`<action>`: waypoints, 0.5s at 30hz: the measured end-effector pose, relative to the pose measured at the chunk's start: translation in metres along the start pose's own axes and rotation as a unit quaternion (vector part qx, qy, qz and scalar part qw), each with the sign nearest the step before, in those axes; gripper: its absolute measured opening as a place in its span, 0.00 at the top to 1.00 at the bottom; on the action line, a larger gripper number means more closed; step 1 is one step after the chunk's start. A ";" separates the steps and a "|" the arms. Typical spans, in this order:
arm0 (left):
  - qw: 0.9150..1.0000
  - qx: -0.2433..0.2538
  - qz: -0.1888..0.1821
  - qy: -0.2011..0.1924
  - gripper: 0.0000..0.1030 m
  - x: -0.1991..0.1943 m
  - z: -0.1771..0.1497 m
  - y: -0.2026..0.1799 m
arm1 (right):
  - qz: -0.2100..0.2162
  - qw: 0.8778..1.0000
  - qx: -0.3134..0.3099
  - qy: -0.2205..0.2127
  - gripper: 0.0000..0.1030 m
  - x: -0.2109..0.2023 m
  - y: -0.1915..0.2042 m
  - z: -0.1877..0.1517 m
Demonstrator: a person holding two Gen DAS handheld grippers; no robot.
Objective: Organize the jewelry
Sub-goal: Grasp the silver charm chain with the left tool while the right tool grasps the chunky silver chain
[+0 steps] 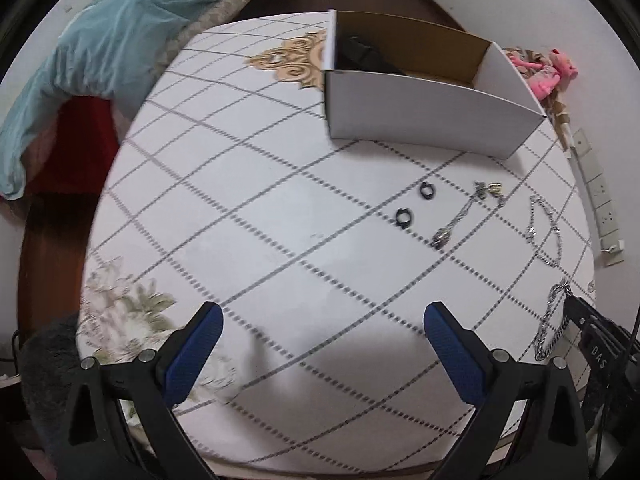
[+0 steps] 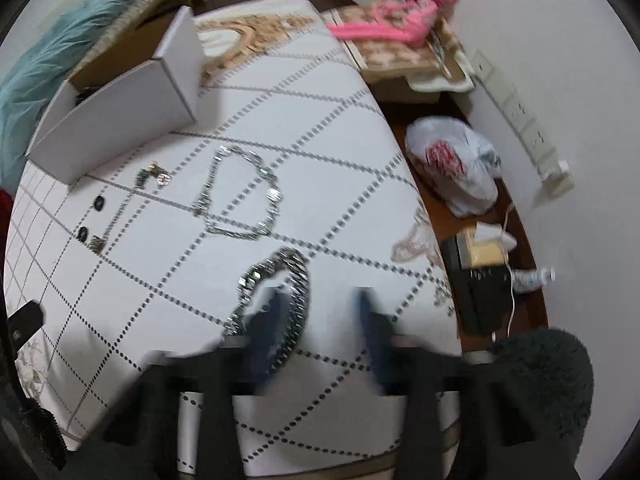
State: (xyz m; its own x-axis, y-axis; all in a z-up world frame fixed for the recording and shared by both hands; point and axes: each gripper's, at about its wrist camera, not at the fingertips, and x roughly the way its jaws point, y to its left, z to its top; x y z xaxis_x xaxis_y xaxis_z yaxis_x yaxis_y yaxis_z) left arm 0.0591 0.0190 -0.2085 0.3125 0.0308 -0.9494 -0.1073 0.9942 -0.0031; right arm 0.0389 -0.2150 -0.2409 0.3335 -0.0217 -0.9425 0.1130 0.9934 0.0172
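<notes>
Jaws apart, blurred right gripper [image 2: 320,294] seemingly overhangs a chunky silver chain [image 2: 288,258].

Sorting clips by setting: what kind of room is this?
Probably a home bedroom: a bed with a teal blanket beside the cloth-covered table, wall sockets, and a plastic bag on the wooden floor.

Each hand-held gripper [image 1: 323,322] has black arms, blue textured pads, silver screws; a sleeve [image 2: 544,392], seemingly dark fleece.

Readable only: white letters "DAS" on the black right gripper [image 1: 598,354] body at the frame's right edge.
</notes>
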 end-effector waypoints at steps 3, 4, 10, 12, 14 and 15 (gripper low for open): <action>0.999 0.018 -0.029 -0.015 0.01 0.003 0.006 -0.012 | 0.009 1.000 -0.015 -0.016 0.92 0.003 0.008 0.009; 0.999 0.030 -0.031 -0.019 0.01 0.004 0.009 -0.017 | 0.012 1.000 -0.016 -0.017 0.92 0.004 0.009 0.012; 0.996 0.083 -0.039 -0.022 0.17 0.018 0.023 -0.048 | 0.023 1.000 -0.005 -0.016 0.92 0.011 0.002 0.030; 0.995 0.091 -0.044 -0.017 0.26 0.023 0.024 -0.054 | 0.024 1.000 -0.004 -0.014 0.92 0.010 0.001 0.030; 0.994 0.099 -0.047 -0.010 0.47 0.029 0.025 -0.061 | 0.024 1.000 -0.002 -0.013 0.92 0.011 -0.002 0.031; 0.994 0.102 -0.049 -0.006 0.52 0.031 0.025 -0.065 | 0.024 1.000 0.000 -0.013 0.92 0.011 -0.004 0.032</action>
State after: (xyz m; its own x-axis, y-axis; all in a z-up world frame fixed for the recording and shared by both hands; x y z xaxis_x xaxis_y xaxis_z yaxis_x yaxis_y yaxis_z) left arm 0.0997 -0.0420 -0.2298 0.3242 -0.0676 -0.9436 0.1180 0.9925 -0.0306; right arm 0.0721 -0.2225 -0.2406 0.3625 0.0225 -0.9317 0.0959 0.9935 0.0613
